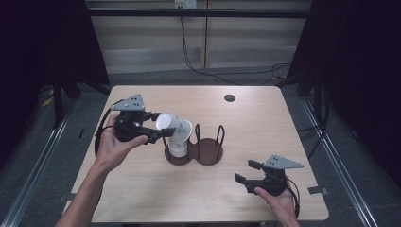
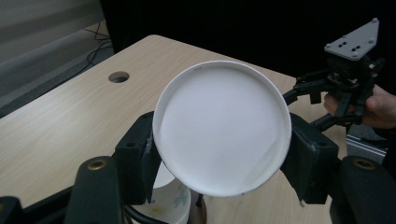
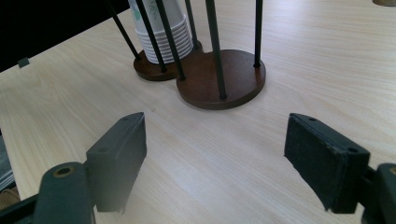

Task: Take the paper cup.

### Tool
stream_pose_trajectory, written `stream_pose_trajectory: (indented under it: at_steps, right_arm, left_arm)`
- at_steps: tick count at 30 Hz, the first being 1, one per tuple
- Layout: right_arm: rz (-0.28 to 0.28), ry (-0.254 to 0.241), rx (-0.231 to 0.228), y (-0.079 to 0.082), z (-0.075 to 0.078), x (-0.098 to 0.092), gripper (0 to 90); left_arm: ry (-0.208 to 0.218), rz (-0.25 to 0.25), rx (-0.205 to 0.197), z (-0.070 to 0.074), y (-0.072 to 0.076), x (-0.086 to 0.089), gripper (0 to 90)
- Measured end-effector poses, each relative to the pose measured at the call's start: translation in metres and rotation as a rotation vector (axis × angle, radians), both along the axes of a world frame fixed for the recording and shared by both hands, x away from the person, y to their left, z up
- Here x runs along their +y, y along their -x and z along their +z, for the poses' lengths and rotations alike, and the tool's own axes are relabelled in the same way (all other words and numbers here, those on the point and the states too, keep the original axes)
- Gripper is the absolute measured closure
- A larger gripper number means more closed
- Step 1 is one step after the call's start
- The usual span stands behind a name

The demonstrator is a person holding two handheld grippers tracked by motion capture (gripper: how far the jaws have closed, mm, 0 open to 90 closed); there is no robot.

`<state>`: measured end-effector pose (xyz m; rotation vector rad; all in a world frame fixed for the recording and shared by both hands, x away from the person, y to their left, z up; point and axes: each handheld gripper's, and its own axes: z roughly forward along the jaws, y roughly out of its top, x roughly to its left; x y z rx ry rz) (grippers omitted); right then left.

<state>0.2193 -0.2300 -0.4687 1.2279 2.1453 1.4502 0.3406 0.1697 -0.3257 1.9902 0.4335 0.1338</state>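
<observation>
Table: you work on a light wood table.
Holder: a dark double-ring cup holder stands mid-table.
Hole: a round hole lies beyond the holder.
Cups: stacked cups fill the holder's left ring.

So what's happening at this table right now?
A person works with a gripper in each hand. The left gripper is clamped on a white paper cup, tilted over the cup stack in the dark two-bay holder. The holder's other bay is empty. The right gripper waits open over the table, holding nothing.
</observation>
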Motion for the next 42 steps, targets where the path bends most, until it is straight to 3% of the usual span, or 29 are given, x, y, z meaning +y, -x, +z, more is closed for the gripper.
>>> stream_pose_trajectory:
  at_steps: [5,14,18,27,30,32,33,38,41,42]
  right_arm:
    - [-0.004,-0.005,0.000,0.000,0.000,-0.001,20.6]
    - [0.001,-0.005,-0.001,0.001,0.000,0.000,20.1]
    - [0.006,-0.005,0.000,0.000,0.000,0.000,20.0]
    - [0.019,-0.014,0.006,-0.002,-0.001,0.004,19.9]
    - [0.016,0.013,0.016,-0.005,0.001,0.006,20.0]
    - [0.014,0.001,0.005,-0.005,0.005,0.005,19.9]
    - [0.020,0.011,0.001,-0.006,0.007,0.006,19.8]
    - [0.073,0.012,-0.017,-0.008,0.017,0.016,21.3]
    - [0.118,0.022,-0.027,-0.012,0.021,0.028,21.9]
    - [0.128,0.022,-0.030,-0.013,0.022,0.032,22.3]
  left_arm:
    - [-0.005,-0.024,-0.017,-0.003,0.007,-0.005,36.0]
    - [0.017,-0.049,0.006,-0.018,0.014,-0.005,36.0]
    - [0.066,-0.042,0.030,-0.022,0.019,0.000,35.8]
    - [0.053,-0.062,0.058,-0.037,0.026,0.003,35.8]
    - [0.077,-0.082,0.071,-0.037,0.029,0.003,35.8]
    - [0.083,-0.089,0.062,-0.037,0.034,0.002,35.8]
    - [0.096,-0.095,0.068,-0.037,0.035,0.002,35.8]
    - [0.051,-0.092,0.060,-0.047,0.037,0.000,35.8]
    - [0.063,-0.094,0.075,-0.056,0.035,0.002,35.8]
    - [0.049,-0.089,0.080,-0.058,0.035,0.002,35.8]
